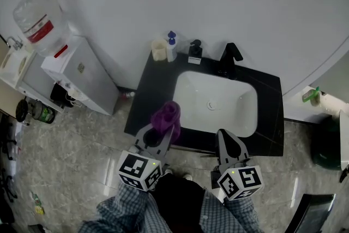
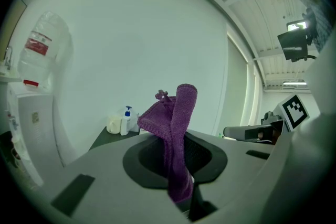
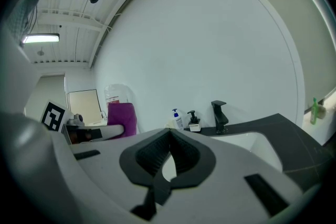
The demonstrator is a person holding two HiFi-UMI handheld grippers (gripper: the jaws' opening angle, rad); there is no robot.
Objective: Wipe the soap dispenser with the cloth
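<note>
A black pump soap dispenser (image 1: pixel 194 52) (image 3: pixel 194 121) with a white base stands at the back of the black counter (image 1: pixel 147 95), left of the black faucet (image 1: pixel 229 60). Next to it are a white bottle with a blue pump (image 1: pixel 171 46) (image 2: pixel 127 119) and a cream cup (image 1: pixel 158 49). My left gripper (image 1: pixel 166 132) (image 2: pixel 176 150) is shut on a purple knitted cloth (image 1: pixel 166 116) (image 2: pixel 176 118), held over the counter's front left edge, well short of the dispenser. My right gripper (image 1: pixel 223 135) (image 3: pixel 169 135) is shut and empty at the front edge of the white sink (image 1: pixel 188 84).
A white water cooler (image 1: pixel 76 71) with an upturned bottle (image 1: pixel 41 16) stands left of the counter. A green bottle (image 1: pixel 312 95) lies on the white ledge at the right, above a dark green bin (image 1: pixel 327 144). The floor is grey tile.
</note>
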